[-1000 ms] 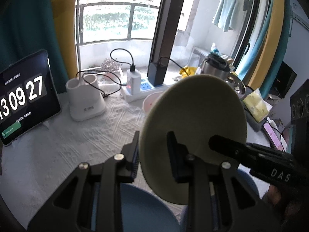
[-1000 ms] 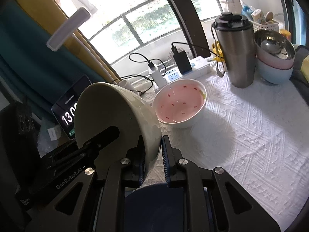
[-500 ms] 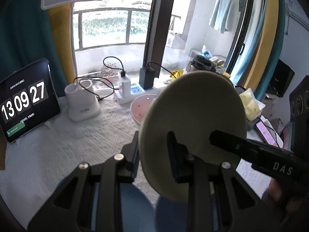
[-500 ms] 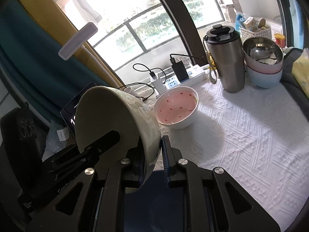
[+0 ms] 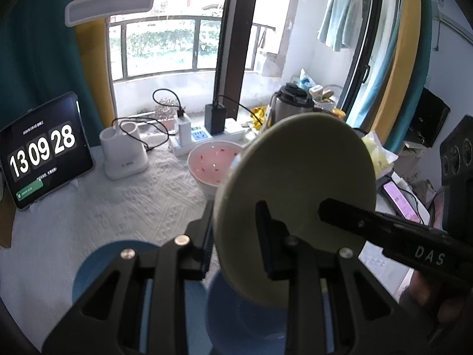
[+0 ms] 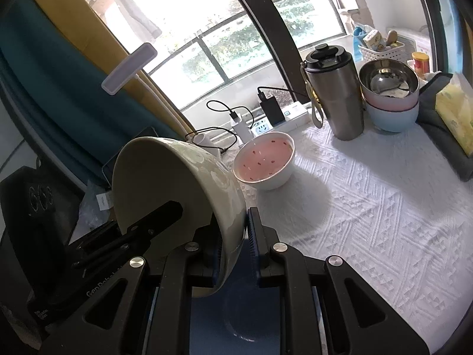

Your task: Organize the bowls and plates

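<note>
A pale green bowl (image 5: 298,177) is held on edge in the air by both grippers; it also shows in the right wrist view (image 6: 177,195). My left gripper (image 5: 236,236) is shut on its rim from one side. My right gripper (image 6: 235,245) is shut on the opposite rim. Below them lie a blue plate (image 5: 97,263) and a blue bowl (image 5: 245,322); the blue dish (image 6: 245,313) shows under my right gripper. A pink-lined white bowl (image 6: 264,161) stands on the white tablecloth (image 6: 369,207) behind, also seen in the left wrist view (image 5: 211,162).
A steel tumbler (image 6: 334,94) and a stack of steel, pink and blue bowls (image 6: 390,94) stand at the back right. A tissue pack (image 6: 455,109), power strip with chargers (image 5: 195,136), white holder (image 5: 124,153) and clock tablet (image 5: 41,151) line the back.
Both grippers have lifted the green bowl higher; the table and pink bowl look farther away and more of the blue plate and bowl shows below. The clock went from 27 to 28.
</note>
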### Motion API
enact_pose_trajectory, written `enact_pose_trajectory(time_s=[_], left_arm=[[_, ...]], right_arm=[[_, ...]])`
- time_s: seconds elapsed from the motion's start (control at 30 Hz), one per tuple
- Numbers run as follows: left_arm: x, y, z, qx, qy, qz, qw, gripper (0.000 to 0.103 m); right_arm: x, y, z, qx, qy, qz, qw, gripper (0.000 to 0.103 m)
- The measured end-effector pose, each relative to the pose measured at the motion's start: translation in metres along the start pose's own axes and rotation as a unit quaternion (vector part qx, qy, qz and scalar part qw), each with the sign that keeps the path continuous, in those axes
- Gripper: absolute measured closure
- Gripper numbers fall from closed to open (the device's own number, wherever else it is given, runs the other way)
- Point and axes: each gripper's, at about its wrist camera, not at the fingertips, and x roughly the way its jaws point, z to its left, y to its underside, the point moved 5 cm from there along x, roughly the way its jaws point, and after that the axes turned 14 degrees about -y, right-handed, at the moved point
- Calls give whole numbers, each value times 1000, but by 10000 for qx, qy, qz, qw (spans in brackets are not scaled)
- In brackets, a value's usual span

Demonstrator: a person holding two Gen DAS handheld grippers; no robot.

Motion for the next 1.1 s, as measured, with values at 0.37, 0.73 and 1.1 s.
enact_pose_trajectory(time_s=[0.37,0.73,1.1], left_arm=[[-5,39,-10,-113,-99,333,9993,76],[2,71,-14,-194,-216,752,9967,76],[11,92,-21,25,-536,991,9936,76]], right_arm=[[-9,30,-11,110,-44,271,9996,85],[-9,57,-23,241,-85,538,9982,85],[1,78,-37,273,-34,803,9964,86]])
